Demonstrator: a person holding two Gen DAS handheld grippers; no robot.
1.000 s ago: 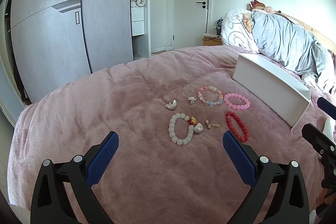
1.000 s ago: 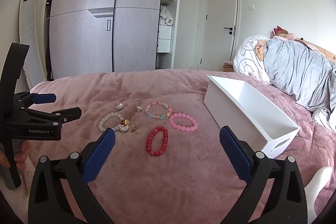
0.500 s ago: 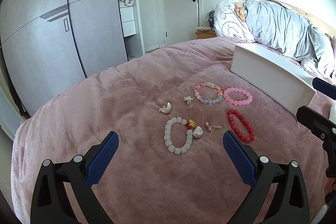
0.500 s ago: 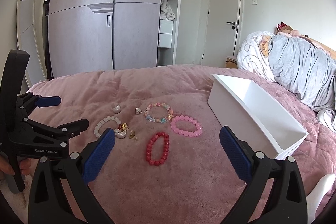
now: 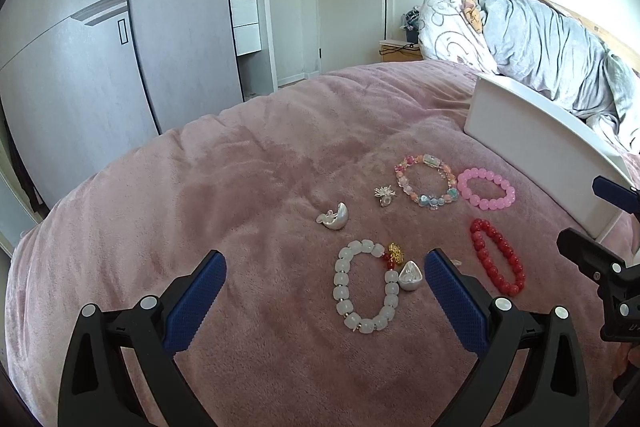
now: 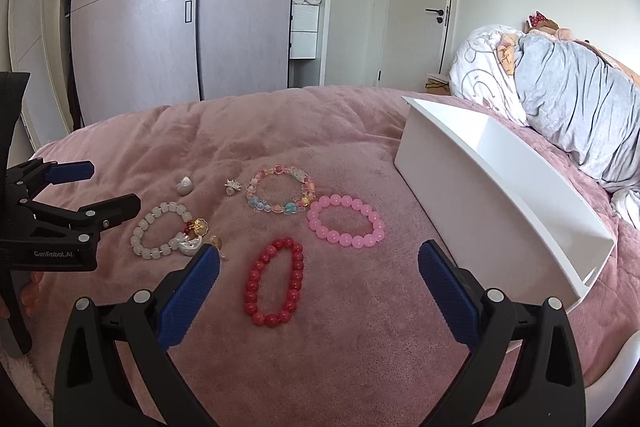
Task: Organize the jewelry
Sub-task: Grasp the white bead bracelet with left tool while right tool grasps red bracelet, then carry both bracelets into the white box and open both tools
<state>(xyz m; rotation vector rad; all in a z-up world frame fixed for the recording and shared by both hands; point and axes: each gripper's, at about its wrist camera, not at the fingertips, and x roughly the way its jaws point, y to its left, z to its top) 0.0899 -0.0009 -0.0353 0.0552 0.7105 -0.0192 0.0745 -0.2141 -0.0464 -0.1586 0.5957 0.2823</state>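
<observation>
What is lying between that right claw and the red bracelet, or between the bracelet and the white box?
Nothing visible blocks either path. The right gripper hangs open over the red bracelet, with only bare pink blanket beneath. Toward the white box, the pink bracelet lies a bit farther back, beside the direct line rather than across it.

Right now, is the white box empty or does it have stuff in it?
Empty as far as shows: the white box has only bare white inside.

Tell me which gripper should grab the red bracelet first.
Right. The red bracelet lies between the open fingers of the right gripper, with the white box on that side. The left gripper is open over the white bracelet instead.
</observation>
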